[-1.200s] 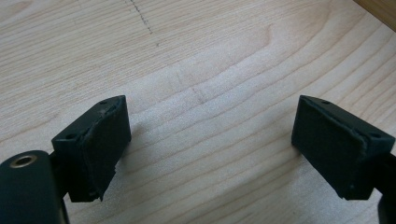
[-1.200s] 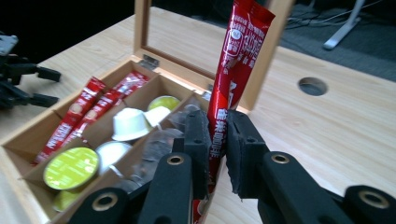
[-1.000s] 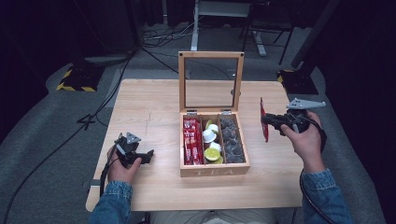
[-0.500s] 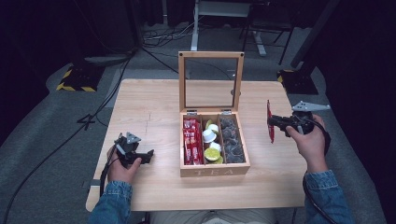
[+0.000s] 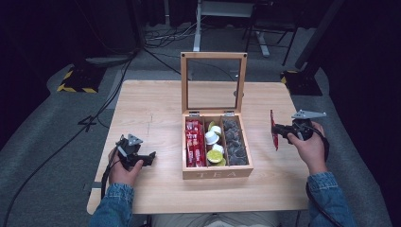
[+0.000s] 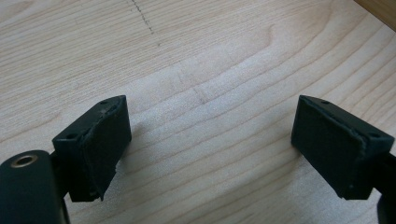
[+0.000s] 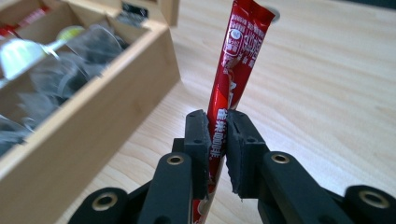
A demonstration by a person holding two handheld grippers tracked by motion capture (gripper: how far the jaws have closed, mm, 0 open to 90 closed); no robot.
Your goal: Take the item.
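Observation:
A wooden tea box stands open at the table's middle, its glass lid upright. Red stick packets fill its left compartment, small cups the middle one, dark bags the right one. My right gripper hovers just right of the box, shut on one red stick packet that hangs roughly upright. In the right gripper view the packet rises between the pressed pads, with the box wall to the left. My left gripper rests on the table at the front left, open; its jaws frame bare wood.
The wooden table has free room on both sides of the box. Dark floor with cables and a yellow-black striped block lies beyond the far edge. The upright lid stands behind the compartments.
My right gripper has come down and slightly forward with the red packet, now lower beside the box. The left gripper has stayed still.

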